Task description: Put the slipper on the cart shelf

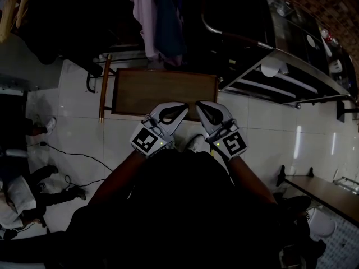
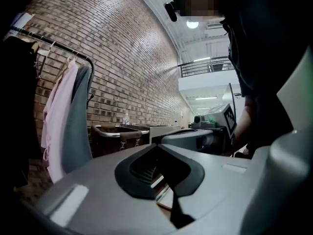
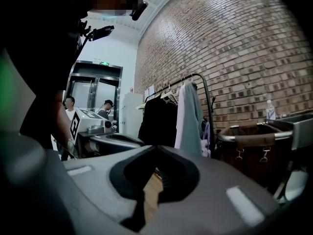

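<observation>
White tiled floor [image 1: 73,122] spreads under a metal shelf unit [image 1: 291,83] at the right and a brown wooden table [image 1: 162,91] ahead. Over the table's near edge, the left gripper [image 1: 184,106] and right gripper [image 1: 199,105] sit side by side, jaws closed, empty. A pale shoe-like thing [image 1: 196,143], possibly the slipper, shows just below between them

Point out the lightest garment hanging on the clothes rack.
The pale pink garment. It hangs between the black clothes and the grey-blue garment, both clearly darker than it.
</observation>
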The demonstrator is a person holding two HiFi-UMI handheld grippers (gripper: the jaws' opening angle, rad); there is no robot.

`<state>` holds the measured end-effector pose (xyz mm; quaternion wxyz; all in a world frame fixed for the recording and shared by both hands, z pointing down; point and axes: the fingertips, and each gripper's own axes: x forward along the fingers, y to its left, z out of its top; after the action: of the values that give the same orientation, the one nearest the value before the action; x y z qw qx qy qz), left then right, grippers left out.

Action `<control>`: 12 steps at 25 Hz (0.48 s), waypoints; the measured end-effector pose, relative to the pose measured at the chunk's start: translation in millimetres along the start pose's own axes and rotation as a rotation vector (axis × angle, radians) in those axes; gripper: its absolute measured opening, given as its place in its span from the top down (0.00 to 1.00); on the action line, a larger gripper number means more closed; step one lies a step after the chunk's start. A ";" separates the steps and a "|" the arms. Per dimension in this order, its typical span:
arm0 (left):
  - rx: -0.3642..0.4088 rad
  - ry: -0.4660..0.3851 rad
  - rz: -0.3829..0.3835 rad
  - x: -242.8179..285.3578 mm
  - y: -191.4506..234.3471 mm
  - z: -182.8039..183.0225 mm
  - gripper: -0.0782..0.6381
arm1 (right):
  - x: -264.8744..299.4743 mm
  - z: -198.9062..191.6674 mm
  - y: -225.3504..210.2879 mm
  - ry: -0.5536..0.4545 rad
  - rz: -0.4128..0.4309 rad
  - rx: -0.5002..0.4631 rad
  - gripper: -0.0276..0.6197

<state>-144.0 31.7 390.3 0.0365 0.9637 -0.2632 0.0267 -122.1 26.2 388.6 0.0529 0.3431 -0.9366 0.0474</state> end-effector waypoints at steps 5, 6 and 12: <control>-0.014 0.012 -0.006 -0.5 -2.9 -5.3 0.89 | -3.0 -1.4 -0.5 -0.001 0.012 0.010 0.95; -0.013 0.013 -0.007 -0.8 -3.0 -6.6 0.89 | -3.5 -0.6 -0.6 -0.003 0.014 0.008 0.95; 0.015 0.009 -0.018 0.6 -5.2 -9.5 0.89 | -3.7 0.7 4.8 0.001 0.036 0.001 0.95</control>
<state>-141.2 36.7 399.5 0.0309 0.9662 -0.2539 0.0325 -122.4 32.2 387.1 0.0524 0.3264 -0.9425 0.0493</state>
